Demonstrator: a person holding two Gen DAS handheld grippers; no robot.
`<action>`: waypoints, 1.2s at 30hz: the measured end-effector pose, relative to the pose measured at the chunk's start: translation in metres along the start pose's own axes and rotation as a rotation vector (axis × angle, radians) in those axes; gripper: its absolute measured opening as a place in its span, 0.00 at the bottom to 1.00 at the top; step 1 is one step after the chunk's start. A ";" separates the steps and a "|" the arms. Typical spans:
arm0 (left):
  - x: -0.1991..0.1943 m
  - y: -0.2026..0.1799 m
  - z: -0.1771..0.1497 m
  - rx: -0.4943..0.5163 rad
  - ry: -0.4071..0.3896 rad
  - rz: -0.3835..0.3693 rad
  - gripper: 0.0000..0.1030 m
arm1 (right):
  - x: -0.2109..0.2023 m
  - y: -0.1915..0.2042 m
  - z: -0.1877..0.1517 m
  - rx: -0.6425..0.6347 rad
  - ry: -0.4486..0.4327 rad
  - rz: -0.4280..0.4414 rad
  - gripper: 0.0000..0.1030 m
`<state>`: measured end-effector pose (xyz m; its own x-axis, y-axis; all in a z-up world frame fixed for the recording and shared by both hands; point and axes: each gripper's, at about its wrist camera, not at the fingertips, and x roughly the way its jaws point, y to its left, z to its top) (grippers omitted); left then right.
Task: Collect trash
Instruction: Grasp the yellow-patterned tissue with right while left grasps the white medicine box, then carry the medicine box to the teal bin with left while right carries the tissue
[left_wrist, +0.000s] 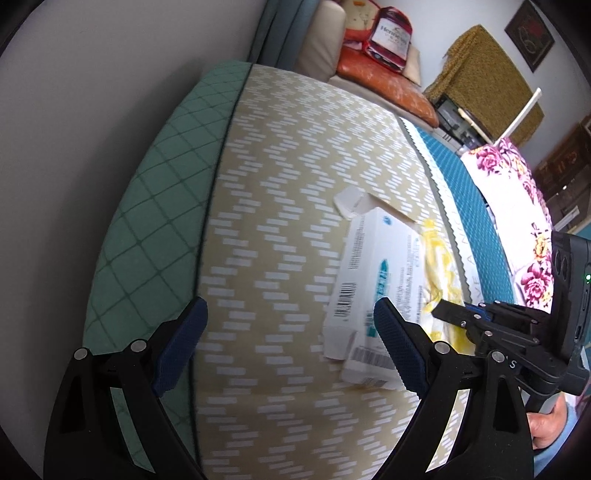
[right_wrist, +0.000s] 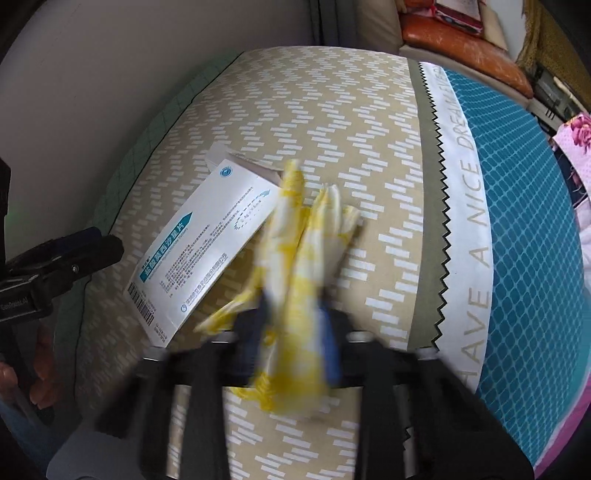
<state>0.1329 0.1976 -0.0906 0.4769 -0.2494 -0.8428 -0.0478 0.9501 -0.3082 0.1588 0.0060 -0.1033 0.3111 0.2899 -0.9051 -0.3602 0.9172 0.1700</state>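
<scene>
Here white box (right_wrist: 207, 236) flap open, contents unseen; wrapper (right_wrist: 295, 280) beside.

We see a bed (left_wrist: 295, 166) under a beige zigzag sheet (right_wrist: 314, 110), a green quilted edge against the plain pale wall (left_wrist: 92, 92). Beyond it sit an orange cushion (left_wrist: 388, 85), a mustard-draped cabinet (left_wrist: 487, 81) and a framed picture (left_wrist: 530, 35).

My left gripper (left_wrist: 291, 343) has matt black plastic arms and rough blue pads (left_wrist: 184, 343). The medicine box (right_wrist: 207, 236) is smooth white card, the wrapper (right_wrist: 295, 266) glossy yellow-white film, the bedcover (right_wrist: 314, 110) woven cloth.
</scene>
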 end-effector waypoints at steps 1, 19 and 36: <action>0.000 -0.005 0.000 0.008 0.002 -0.005 0.89 | -0.007 -0.005 0.002 0.009 -0.012 -0.002 0.06; 0.047 -0.082 0.003 0.216 0.092 0.038 0.74 | -0.094 -0.118 -0.036 0.247 -0.129 0.021 0.06; 0.001 -0.157 0.004 0.274 -0.020 0.040 0.64 | -0.136 -0.187 -0.072 0.377 -0.254 0.051 0.06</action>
<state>0.1439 0.0491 -0.0412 0.4966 -0.2094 -0.8423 0.1706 0.9751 -0.1418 0.1210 -0.2249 -0.0395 0.5240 0.3522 -0.7755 -0.0503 0.9217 0.3847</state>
